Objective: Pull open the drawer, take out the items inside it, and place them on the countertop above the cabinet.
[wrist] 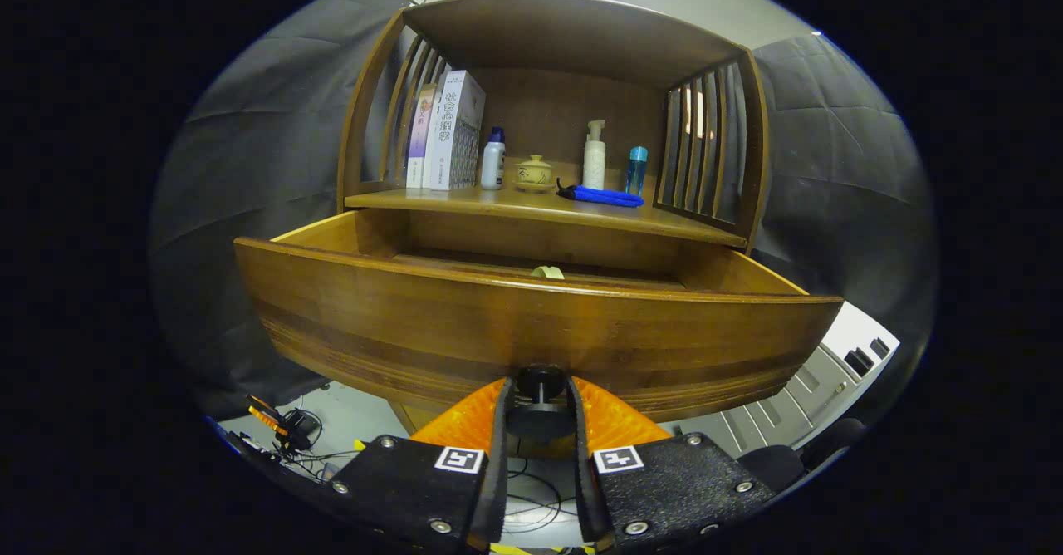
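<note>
1. Drawer (531, 322) is pulled out toward the camera, wood front curved by the lens. Most of its inside is hidden behind the front panel.
2. One item (548, 272) peeks over the front edge, pale yellow and rounded, near the drawer's middle. Only its top shows, so I can't tell what it is.
3. Knob (540, 376) is dark and round, on the lower middle of the drawer front. It sits between the two fingers of the claw (538, 401).
4. Claw is clenched around the knob, fingers close on either side. Whether both pads actually press on it is hard to make out.
5. The item lies beyond the claw, above and behind the drawer front, well apart from the fingers.
6. Worktop (498, 199) sits just above the open drawer, under the cabinet's upper shelf.
7. On the worktop, in a row: books (448, 131), white bottle (493, 159), small lidded pot (533, 173), pump bottle (594, 154), blue bottle (636, 169).
8. A blue folded thing (604, 196) lies in front of the pump bottle, possibly an umbrella.
9. Cables (291, 430) on the floor below the drawer, partly cut off.
</note>
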Tool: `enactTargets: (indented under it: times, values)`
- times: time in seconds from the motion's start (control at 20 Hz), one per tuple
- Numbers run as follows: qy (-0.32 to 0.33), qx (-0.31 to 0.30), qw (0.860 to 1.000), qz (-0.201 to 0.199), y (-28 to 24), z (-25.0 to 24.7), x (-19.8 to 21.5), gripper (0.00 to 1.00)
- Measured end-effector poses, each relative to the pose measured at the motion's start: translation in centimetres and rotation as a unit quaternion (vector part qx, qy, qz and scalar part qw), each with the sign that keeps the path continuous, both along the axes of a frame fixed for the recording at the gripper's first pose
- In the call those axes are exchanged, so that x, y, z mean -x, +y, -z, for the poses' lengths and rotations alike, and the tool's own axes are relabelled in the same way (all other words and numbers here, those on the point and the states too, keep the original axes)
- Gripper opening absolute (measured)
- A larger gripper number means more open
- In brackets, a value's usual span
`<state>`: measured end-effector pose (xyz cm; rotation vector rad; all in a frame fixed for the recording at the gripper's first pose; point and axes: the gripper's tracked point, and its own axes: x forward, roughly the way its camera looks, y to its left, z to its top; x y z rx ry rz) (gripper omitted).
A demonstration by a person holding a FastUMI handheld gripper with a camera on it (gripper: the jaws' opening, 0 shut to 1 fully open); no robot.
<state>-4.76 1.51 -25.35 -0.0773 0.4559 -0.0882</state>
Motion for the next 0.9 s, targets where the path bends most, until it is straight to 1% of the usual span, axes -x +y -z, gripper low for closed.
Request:
enactTargets:
  times: [0.25, 0.4, 0.5, 0.65, 0.75, 0.9]
  values:
    - [0.004, -0.003, 1.000, -0.001, 0.4, 0.2, 2.3, 0.34]
    - [0.002, -0.001, 1.000, -0.010, 0.7, 0.3, 2.0, 0.35]
    - [-0.002, -0.002, 1.000, -0.022, 0.8, 0.5, 1.8, 0.43]
    - [0.001, -0.047, 0.997, -0.055, 2.9, -0.2, 1.7, 0.75]
    - [-0.022, -0.055, 0.995, -0.079, 3.8, -2.6, 1.5, 0.97]
    - [-0.070, -0.027, 0.993, -0.088, 4.0, -7.1, 1.2, 0.97]
